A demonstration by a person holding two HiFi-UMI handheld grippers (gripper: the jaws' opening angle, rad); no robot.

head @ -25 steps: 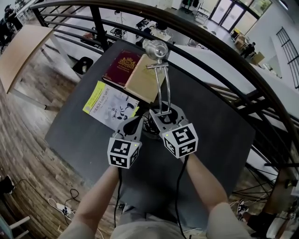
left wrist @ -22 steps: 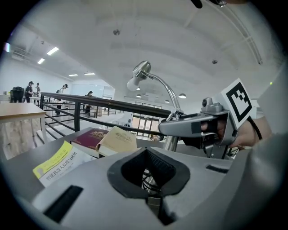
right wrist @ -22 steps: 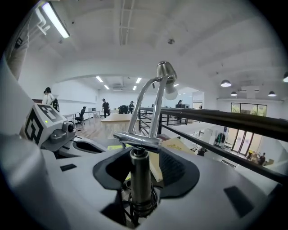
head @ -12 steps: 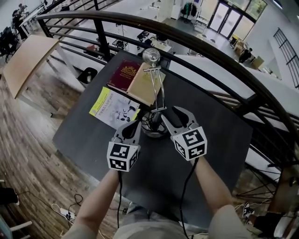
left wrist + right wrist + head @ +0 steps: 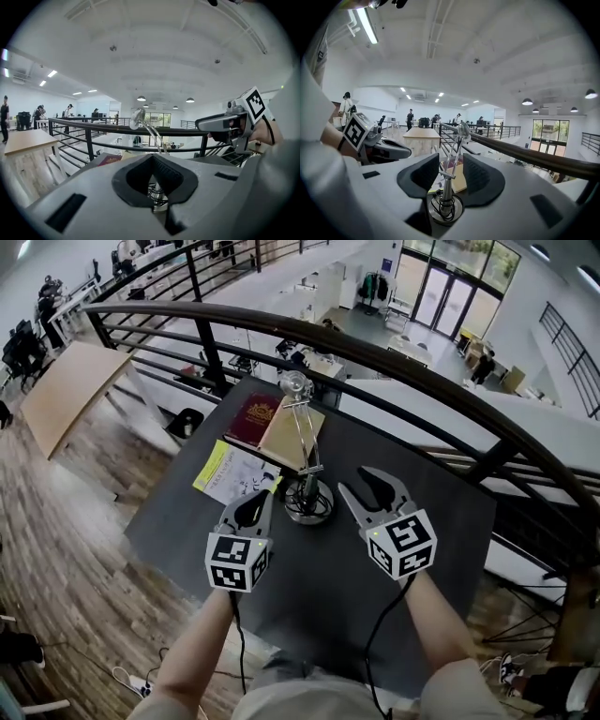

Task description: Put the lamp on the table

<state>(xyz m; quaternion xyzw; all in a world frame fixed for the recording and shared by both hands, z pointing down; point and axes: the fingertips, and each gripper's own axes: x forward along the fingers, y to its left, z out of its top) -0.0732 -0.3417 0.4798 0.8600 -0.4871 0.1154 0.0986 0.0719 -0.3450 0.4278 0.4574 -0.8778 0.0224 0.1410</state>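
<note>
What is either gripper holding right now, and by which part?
Nothing. The lamp stands free on the table. The right gripper, jaws just opened, and the shut left gripper are both empty.

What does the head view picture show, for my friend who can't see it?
A silver desk lamp stands on a dark table beside some books. Below it a person holds two grippers clear of the lamp: the left gripper shut, the right gripper open and empty, its jaws just opened.
</note>
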